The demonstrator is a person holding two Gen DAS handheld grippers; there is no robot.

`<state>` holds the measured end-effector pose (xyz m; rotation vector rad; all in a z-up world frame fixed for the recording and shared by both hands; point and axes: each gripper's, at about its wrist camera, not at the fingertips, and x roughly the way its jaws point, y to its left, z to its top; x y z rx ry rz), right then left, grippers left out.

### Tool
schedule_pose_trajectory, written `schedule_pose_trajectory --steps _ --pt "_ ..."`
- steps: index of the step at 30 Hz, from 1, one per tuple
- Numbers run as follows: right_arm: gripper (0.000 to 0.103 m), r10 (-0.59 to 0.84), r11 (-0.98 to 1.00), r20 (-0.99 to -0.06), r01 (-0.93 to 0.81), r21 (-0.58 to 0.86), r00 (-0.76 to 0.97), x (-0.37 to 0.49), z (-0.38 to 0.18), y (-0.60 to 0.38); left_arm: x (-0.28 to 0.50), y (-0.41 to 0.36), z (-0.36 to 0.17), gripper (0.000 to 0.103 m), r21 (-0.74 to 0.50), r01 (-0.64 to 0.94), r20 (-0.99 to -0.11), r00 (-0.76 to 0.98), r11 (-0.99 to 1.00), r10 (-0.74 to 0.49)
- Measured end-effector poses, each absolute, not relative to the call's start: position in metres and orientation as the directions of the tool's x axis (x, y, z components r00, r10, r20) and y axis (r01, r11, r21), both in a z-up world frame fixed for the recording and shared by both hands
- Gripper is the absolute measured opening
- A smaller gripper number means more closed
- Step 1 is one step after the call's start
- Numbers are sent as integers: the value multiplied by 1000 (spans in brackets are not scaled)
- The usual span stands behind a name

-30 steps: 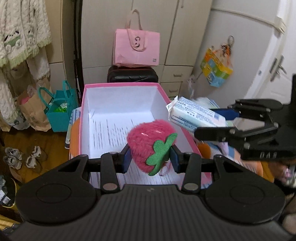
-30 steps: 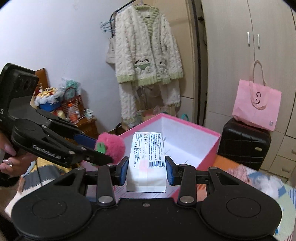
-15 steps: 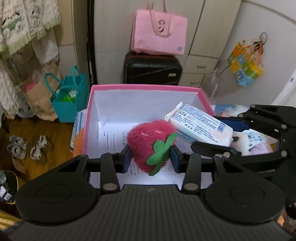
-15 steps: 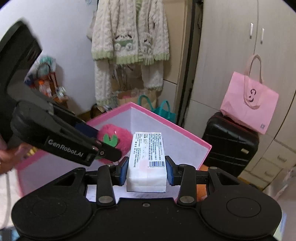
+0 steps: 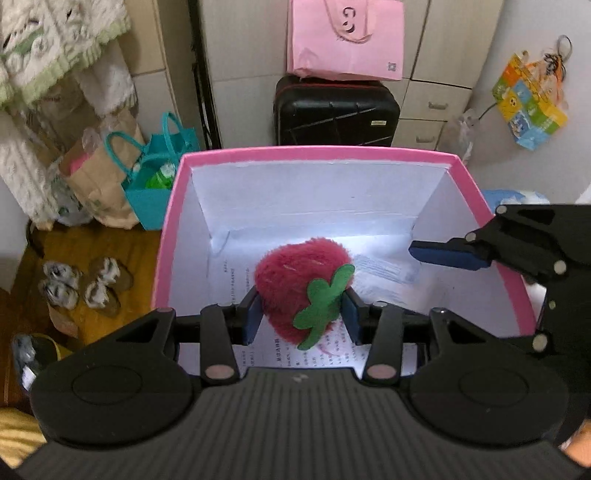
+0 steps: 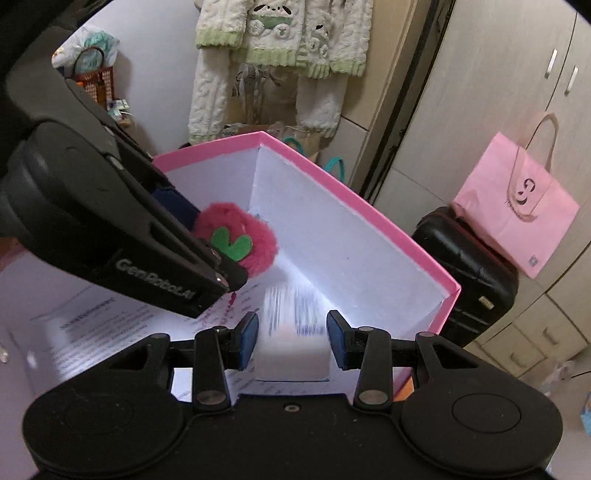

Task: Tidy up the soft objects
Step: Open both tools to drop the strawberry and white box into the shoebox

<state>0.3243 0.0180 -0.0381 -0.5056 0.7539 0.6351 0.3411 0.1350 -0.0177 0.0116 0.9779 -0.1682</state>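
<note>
A fluffy red strawberry plush [image 5: 295, 280] with a green felt leaf sits between the pads of my left gripper [image 5: 301, 314], low inside the pink box [image 5: 317, 150]. Those jaws are opening, but the pads still touch the plush. In the right wrist view the plush [image 6: 255, 243] hangs at the left gripper's fingers [image 6: 207, 266], above the box floor. My right gripper [image 6: 291, 334] is opening too, and a blurred white tissue pack [image 6: 291, 354] lies between its pads with a gap on each side. In the left wrist view, the pack [image 5: 384, 271] lies low in the box under the right gripper's fingers [image 5: 447, 255].
Printed paper sheets [image 5: 229, 273] line the box floor. Behind the box stand a black suitcase [image 5: 336, 110] and a pink paper bag [image 5: 343, 40]. To the left are a teal bag [image 5: 147, 184] and shoes [image 5: 85, 284] on the floor. Knit clothes [image 6: 280, 33] hang on the wall.
Both grippers have sunk into the pink box. The right jaws have parted from the tissue pack, which now blurs between them. The strawberry plush stays between the left pads.
</note>
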Motion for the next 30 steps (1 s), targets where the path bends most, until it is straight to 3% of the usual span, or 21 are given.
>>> schedule_pose_trajectory --steps 11,20,24,30 --pt "55 377 696 -734 -695 -177 565 298 -17 9 317 134 -4 64 -73 174 -813 560 982 -160" --pt "56 426 698 -702 -701 -147 571 260 14 -14 259 137 48 64 -28 226 -742 648 974 -172" --pt "66 437 713 -680 -688 -137 589 246 28 -25 230 134 69 67 -12 274 -716 669 962 -199" --pt "71 444 728 -659 -673 -130 607 217 43 -48 188 119 83 70 6 343 -694 677 939 -243"
